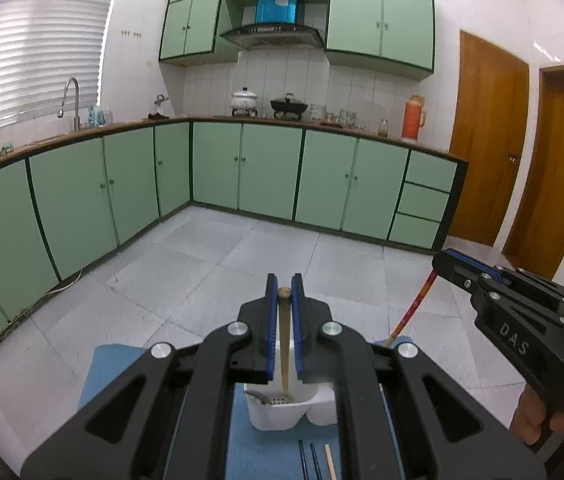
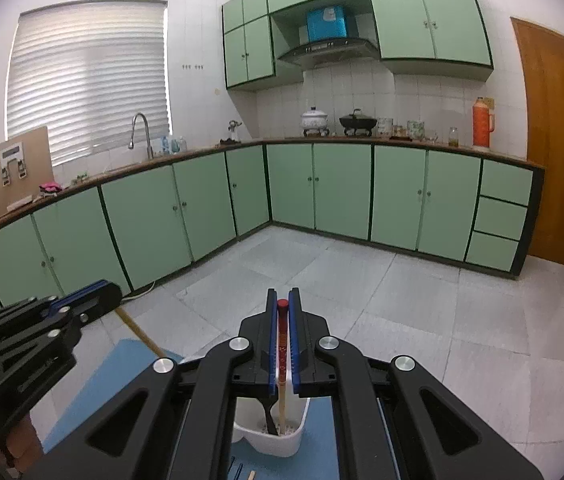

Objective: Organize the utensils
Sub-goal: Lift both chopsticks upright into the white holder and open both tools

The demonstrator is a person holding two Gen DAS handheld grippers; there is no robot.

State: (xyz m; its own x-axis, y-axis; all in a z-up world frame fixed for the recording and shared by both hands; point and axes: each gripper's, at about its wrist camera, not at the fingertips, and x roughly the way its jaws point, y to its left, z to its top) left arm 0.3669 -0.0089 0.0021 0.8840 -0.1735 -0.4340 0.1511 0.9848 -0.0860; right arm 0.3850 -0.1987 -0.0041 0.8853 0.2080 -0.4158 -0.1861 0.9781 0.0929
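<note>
My left gripper (image 1: 284, 280) is shut on a plain wooden chopstick (image 1: 284, 344) held upright, its lower tip inside the white utensil holder (image 1: 282, 414), beside a metal spoon (image 1: 260, 398). My right gripper (image 2: 283, 294) is shut on a red-topped chopstick (image 2: 282, 344), its lower end in the same holder (image 2: 272, 440), next to a black utensil (image 2: 269, 416). The right gripper also shows at the right of the left wrist view (image 1: 442, 258). The left gripper shows at the left of the right wrist view (image 2: 94, 292).
The holder stands on a blue mat (image 1: 266, 452) on a table. Two dark chopsticks (image 1: 307, 460) and a wooden one (image 1: 330, 462) lie on the mat in front of it. Green kitchen cabinets (image 1: 266, 168) and a tiled floor (image 1: 242, 248) lie beyond.
</note>
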